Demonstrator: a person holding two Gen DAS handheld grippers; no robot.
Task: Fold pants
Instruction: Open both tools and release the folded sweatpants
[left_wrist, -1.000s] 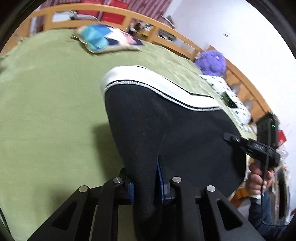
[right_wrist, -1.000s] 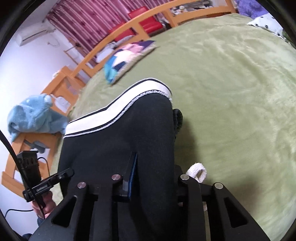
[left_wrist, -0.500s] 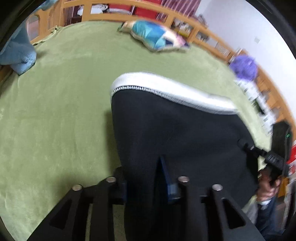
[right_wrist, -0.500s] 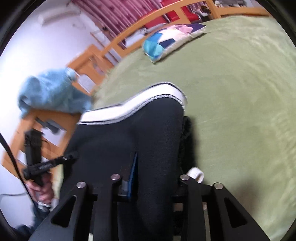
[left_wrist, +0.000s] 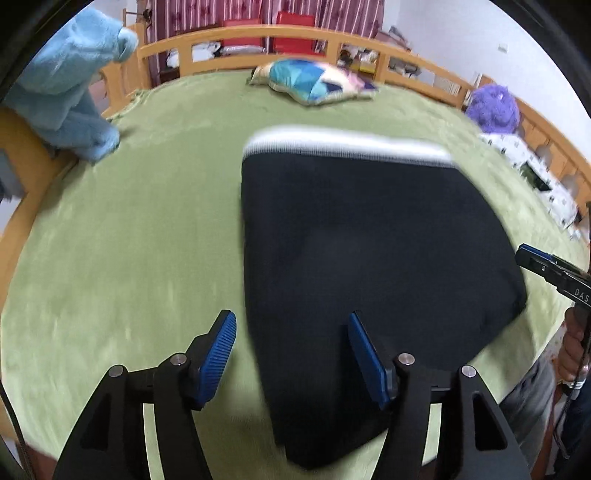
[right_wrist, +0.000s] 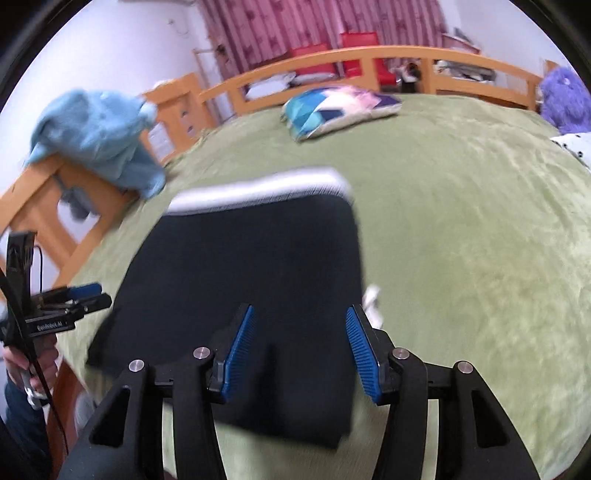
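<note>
Both grippers, left (left_wrist: 290, 349) and right (right_wrist: 298, 343), jaws now apart; pants (left_wrist: 369, 266) released, flat on bed

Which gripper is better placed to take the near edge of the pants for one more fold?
Probably the left gripper: its open fingers straddle the near left edge of the pants. The right gripper is open above the cloth.

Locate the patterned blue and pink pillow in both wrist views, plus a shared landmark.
Left wrist: the patterned blue and pink pillow lies top centre on the green bedspread.
Right wrist: pillow top centre, slightly right.
Shared landmark: the orange wooden bed rail right behind it.
</note>
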